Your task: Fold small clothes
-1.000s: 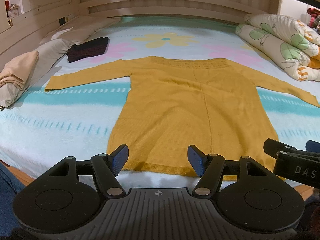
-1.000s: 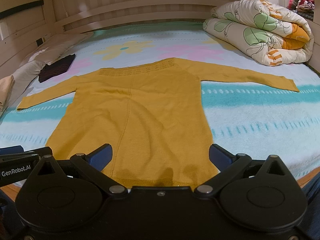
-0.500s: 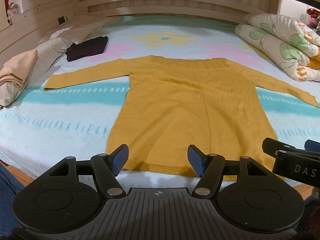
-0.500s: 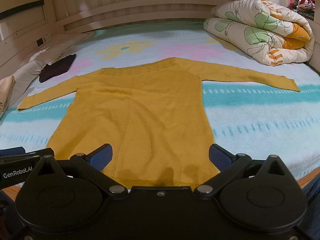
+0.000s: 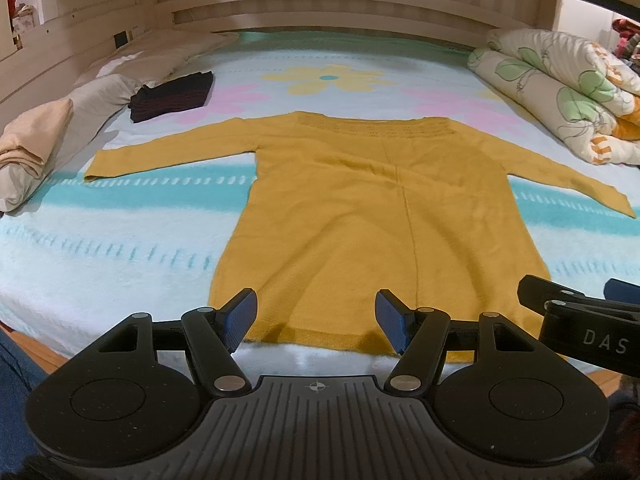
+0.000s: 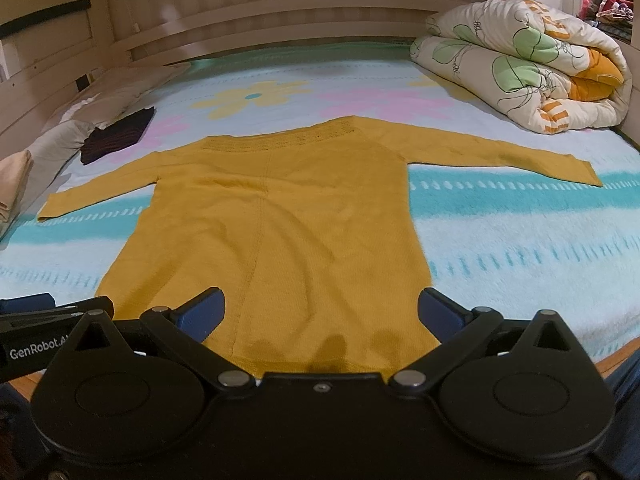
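Observation:
A mustard-yellow knitted sweater (image 5: pixel 372 208) (image 6: pixel 276 220) lies flat on the bed, neckline far, hem toward me, both sleeves spread out sideways. My left gripper (image 5: pixel 316 320) hovers open over the hem's left half, with nothing between its blue pads. My right gripper (image 6: pixel 320 314) stands open wider above the hem's right half, also holding nothing. Part of the right gripper (image 5: pixel 580 320) shows at the right edge of the left wrist view, and part of the left gripper (image 6: pixel 52 320) at the left edge of the right wrist view.
A flowered blanket (image 5: pixel 100 248) covers the bed. A rolled quilt (image 6: pixel 528 64) lies at the far right. A folded dark garment (image 5: pixel 172 96), grey pillows (image 5: pixel 100 92) and a beige folded cloth (image 5: pixel 32 140) sit along the left. Wooden rails (image 5: pixel 320 8) bound the far side.

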`<act>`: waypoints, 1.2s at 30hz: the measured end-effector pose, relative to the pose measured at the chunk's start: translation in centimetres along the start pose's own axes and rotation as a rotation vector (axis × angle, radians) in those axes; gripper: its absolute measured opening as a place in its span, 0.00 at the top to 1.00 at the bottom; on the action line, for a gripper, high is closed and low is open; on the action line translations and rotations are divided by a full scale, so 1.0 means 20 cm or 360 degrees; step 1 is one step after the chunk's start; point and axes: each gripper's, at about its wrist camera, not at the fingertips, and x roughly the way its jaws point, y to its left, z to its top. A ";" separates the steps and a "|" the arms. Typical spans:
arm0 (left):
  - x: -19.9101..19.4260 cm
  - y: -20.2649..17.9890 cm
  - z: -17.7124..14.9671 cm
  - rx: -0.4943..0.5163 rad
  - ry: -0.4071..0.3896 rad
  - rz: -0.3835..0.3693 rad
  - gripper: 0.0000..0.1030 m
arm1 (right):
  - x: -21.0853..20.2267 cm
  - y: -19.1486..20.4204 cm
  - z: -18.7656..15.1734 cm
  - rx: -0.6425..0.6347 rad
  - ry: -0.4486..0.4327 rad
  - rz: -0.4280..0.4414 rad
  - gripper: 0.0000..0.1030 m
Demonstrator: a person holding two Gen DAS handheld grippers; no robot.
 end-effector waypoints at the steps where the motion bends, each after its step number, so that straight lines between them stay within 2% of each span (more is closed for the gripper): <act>1: 0.00 0.00 0.00 -0.0002 0.0002 -0.0002 0.38 | 0.00 0.00 0.00 0.0001 -0.0001 0.0000 0.01; 12: 0.03 0.01 0.03 -0.0009 0.0037 -0.0031 0.38 | 0.00 -0.01 0.03 0.0019 0.0020 0.0009 0.01; 17: 0.07 0.01 0.07 -0.0010 0.0053 -0.0007 0.38 | 0.05 -0.02 0.06 0.0034 0.0045 0.0026 0.01; 22: 0.19 0.00 0.12 -0.0007 0.0121 -0.0046 0.38 | 0.15 -0.09 0.11 0.0122 0.0123 0.0111 0.01; 24: 0.24 -0.01 0.14 -0.0012 0.0153 -0.0068 0.38 | 0.22 -0.16 0.14 0.0173 0.0170 0.0124 0.02; 26: 0.31 -0.04 0.19 0.0024 0.0174 -0.0093 0.39 | 0.28 -0.23 0.17 0.0225 0.0226 0.0137 0.13; 27: 0.33 -0.05 0.21 0.0037 0.0175 -0.0109 0.40 | 0.32 -0.28 0.20 0.0271 0.0260 0.0147 0.14; 31: 0.47 -0.13 0.33 0.0115 0.0133 -0.0097 0.40 | 0.47 -0.54 0.32 0.0474 0.0329 0.0143 0.15; 33: 0.54 -0.16 0.39 0.0145 0.0085 -0.0123 0.40 | 0.54 -0.70 0.41 0.0542 0.0334 0.0075 0.15; 36: 0.64 -0.21 0.46 0.0176 0.0083 -0.0144 0.40 | 0.65 -0.96 0.53 0.0615 0.0305 -0.0077 0.16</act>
